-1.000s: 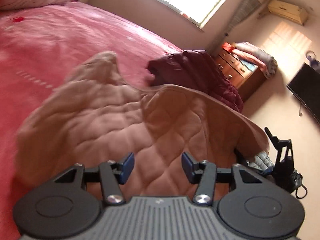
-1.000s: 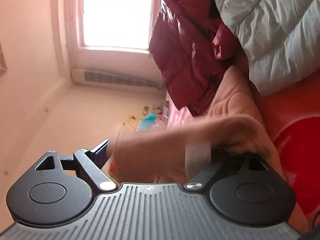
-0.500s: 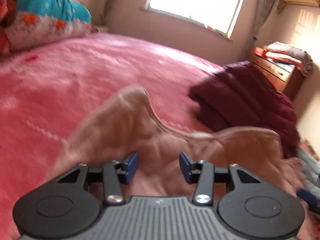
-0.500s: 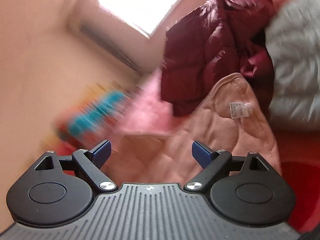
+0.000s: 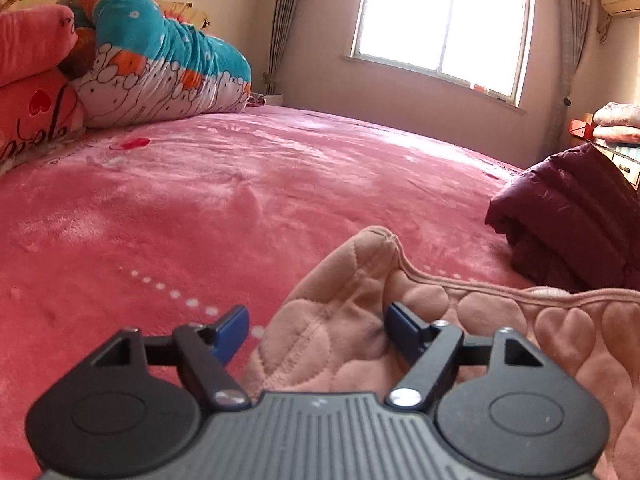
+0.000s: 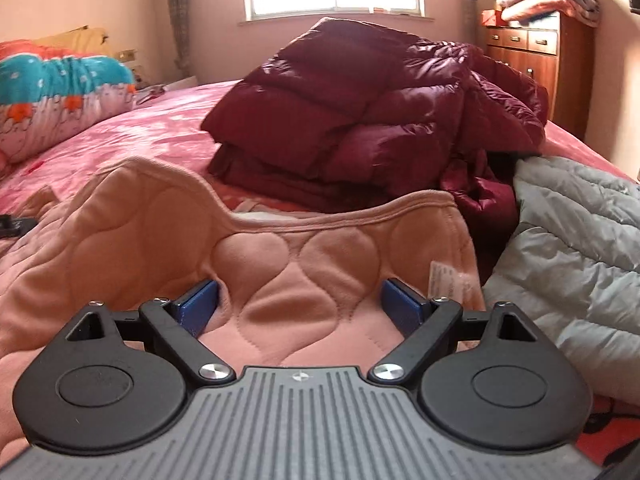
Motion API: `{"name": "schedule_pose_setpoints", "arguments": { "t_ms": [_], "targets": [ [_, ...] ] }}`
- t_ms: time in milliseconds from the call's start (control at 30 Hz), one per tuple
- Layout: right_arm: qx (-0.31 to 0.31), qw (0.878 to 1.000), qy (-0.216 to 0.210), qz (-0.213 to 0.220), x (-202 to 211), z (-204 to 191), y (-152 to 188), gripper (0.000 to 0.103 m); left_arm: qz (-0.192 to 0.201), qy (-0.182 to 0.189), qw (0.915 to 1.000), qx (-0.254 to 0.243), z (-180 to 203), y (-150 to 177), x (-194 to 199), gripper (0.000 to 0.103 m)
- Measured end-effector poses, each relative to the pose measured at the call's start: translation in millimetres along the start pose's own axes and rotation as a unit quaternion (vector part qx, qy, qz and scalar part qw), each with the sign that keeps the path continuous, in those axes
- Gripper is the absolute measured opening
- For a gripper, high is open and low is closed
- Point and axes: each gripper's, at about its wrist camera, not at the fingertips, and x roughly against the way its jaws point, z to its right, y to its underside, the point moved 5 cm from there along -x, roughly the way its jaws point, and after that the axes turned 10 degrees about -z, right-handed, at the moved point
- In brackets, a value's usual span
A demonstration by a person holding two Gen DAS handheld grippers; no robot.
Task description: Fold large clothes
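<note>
A peach quilted garment point(image 5: 340, 316) point(image 6: 280, 264) lies on the pink bed. In the left wrist view its left corner bulges up between the blue pads. My left gripper point(image 5: 316, 324) is opening; the cloth lies loose between its jaws, and the left pad stands clear of it. In the right wrist view my right gripper point(image 6: 298, 300) stands open over the garment's edge, the quilted cloth lying between its spread pads without being pinched. A white label point(image 6: 442, 280) shows near the right pad.
The pink bedspread point(image 5: 200, 208) stretches far to the left. A folded maroon puffer jacket point(image 6: 360, 120) point(image 5: 572, 216) sits behind the garment, a grey puffer jacket point(image 6: 572, 256) to its right. Rolled bedding point(image 5: 160, 64) lies at the headboard; a wooden dresser point(image 6: 532, 56) stands by the wall.
The garment, held up a second ago, now lies on the bed. Both grippers have let go and opened wider. The right gripper rolled back upright; the left swung towards the headboard and sank.
</note>
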Motion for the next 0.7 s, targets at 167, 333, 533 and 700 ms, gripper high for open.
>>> {"name": "schedule_pose_setpoints", "arguments": {
  "t_ms": [167, 333, 533, 700],
  "targets": [
    [-0.012, 1.0, -0.012, 0.0, -5, 11, -4, 0.103, 0.001, -0.003, 1.0, -0.002, 1, -1, 2, 0.078],
    [-0.021, 1.0, -0.022, 0.003, 8, 8, 8, 0.103, 0.024, 0.003, 0.9992, -0.031, 22, -9, 39, 0.071],
    [-0.064, 0.997, -0.023, 0.024, 18, 17, 4, 0.103, 0.034, 0.158, 0.9822, -0.096, 104, -4, 111, 0.071],
    [-0.081, 0.997, -0.009, 0.017, 13, 27, 2, 0.103, -0.038, 0.22, 0.9641, -0.143, 168, 21, 93, 0.052]
  ]
}}
